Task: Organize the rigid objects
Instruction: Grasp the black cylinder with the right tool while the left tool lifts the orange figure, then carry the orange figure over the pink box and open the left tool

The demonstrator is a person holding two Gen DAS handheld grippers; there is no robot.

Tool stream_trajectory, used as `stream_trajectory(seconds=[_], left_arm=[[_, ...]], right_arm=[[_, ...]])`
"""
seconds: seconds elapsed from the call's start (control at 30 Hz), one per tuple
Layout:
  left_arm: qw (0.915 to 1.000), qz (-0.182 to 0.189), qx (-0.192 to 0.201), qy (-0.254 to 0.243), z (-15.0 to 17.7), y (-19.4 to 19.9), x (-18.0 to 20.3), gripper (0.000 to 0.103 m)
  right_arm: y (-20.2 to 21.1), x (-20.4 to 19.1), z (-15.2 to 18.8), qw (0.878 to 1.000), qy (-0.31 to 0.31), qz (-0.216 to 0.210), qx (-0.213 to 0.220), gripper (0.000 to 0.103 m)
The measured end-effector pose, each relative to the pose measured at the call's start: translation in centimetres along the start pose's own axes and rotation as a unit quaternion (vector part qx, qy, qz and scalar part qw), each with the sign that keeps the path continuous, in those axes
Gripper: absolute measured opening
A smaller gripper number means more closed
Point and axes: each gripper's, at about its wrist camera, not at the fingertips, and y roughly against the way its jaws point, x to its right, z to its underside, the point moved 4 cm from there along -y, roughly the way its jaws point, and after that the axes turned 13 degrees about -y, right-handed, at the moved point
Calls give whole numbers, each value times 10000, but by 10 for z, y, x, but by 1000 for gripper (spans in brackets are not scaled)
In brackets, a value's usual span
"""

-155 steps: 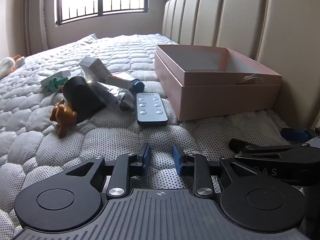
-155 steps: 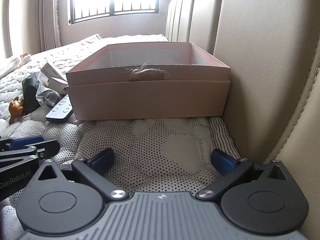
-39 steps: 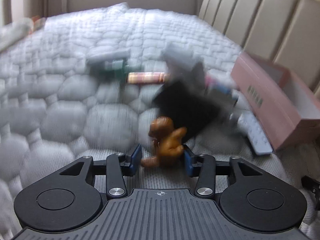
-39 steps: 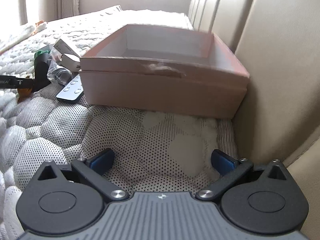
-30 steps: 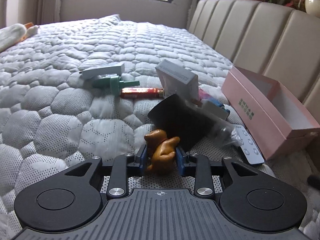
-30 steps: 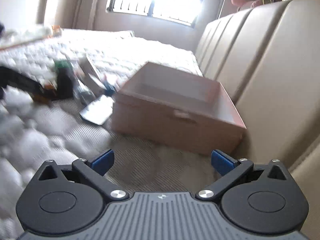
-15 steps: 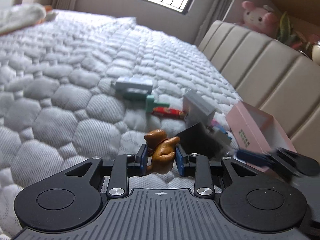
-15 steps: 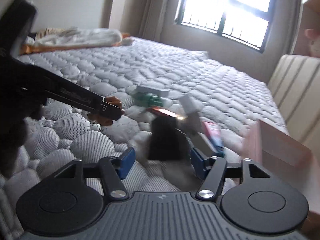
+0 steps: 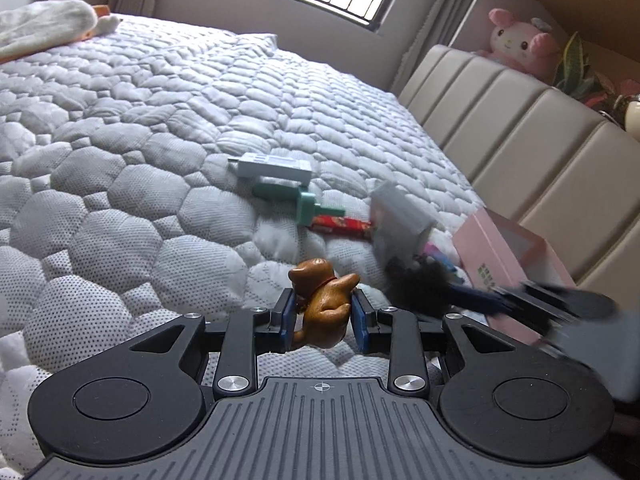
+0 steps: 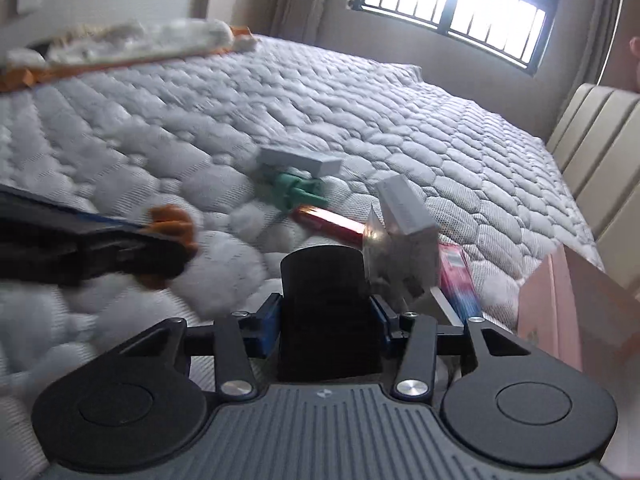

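Observation:
My left gripper (image 9: 323, 316) is shut on a small brown dog figurine (image 9: 323, 304) and holds it above the quilted bed. It shows blurred at the left of the right wrist view (image 10: 170, 228). My right gripper (image 10: 325, 320) is shut on a black curved object (image 10: 326, 300). A pink open box (image 9: 508, 264) stands at the right by the headboard, also in the right wrist view (image 10: 576, 312).
On the mattress lie a grey-white flat box (image 9: 276, 168), a green plastic piece (image 9: 296, 198), a red tube (image 9: 344, 224), a white carton (image 9: 400, 210) and a pink-blue pack (image 10: 460, 276). The padded headboard (image 9: 520, 120) runs along the right. A plush toy (image 9: 44, 24) lies far left.
My right gripper has swung from the box to the pile and closed on the black object. My left gripper keeps the figurine and has lifted slightly.

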Motion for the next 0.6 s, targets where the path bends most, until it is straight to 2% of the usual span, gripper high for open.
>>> stream_trajectory(seconds=[0.1,0.2,0.33,0.47,0.53,0.6], left_arm=[[9995,192,-46,-238,3,1,15,32],[9955,563,-335,-689,12,-1,50,32],[9769,1273,-716,-1559,34,3,121,32],[9596,1893,-1172,-1718,55,-3,179,32],[9545,1973,-1274,-1836,53,-6,204,32],[9535,1889,-1243,-1991,40,-8,224,32]], right_arm=[[48,5,13,9999,-62,-92,114,46],[96,19,37,9996,-240,29,141,46],[149,52,74,9969,-645,423,171,46],[184,85,111,9912,-958,882,246,46],[195,99,124,9879,-1014,1112,376,46],[202,112,135,9845,-1127,1251,483,46]])
